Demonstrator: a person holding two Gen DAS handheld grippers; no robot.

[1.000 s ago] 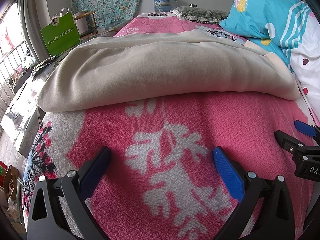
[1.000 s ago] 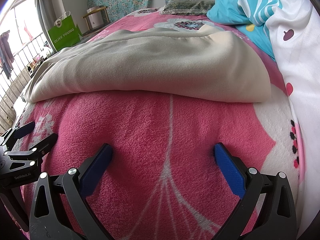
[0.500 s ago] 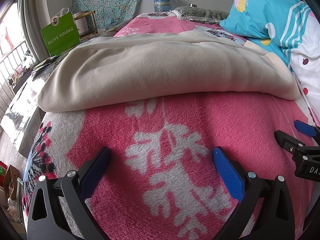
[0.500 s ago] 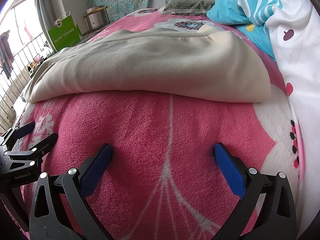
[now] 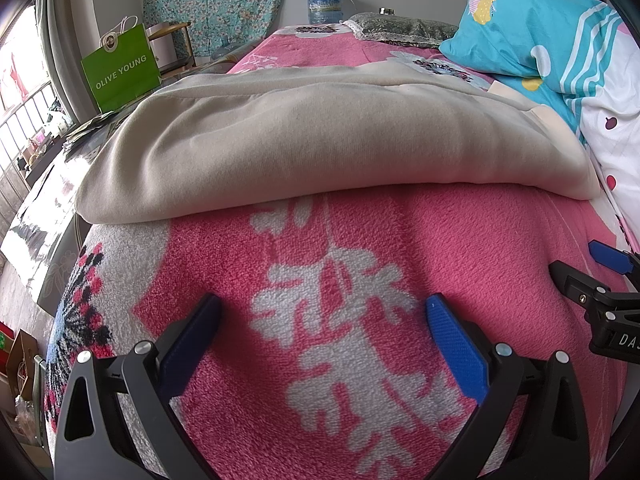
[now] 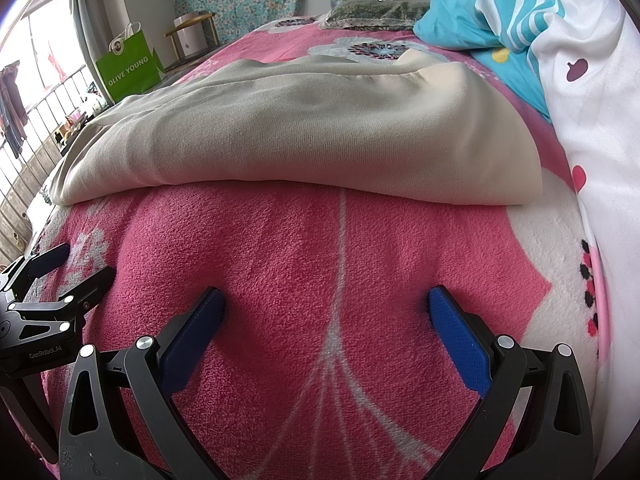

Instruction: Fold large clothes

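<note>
A large beige garment lies folded across the pink blanket, its rounded fold edge toward me; it also shows in the right wrist view. My left gripper is open and empty, low over the blanket a short way in front of the garment. My right gripper is open and empty too, beside it over the blanket. Each gripper shows at the edge of the other's view: the right one and the left one.
A blue and white duvet is piled along the right side of the bed. A green paper bag and a small table stand off the left edge. A dark pillow lies at the head. The bed's left edge drops off near my left gripper.
</note>
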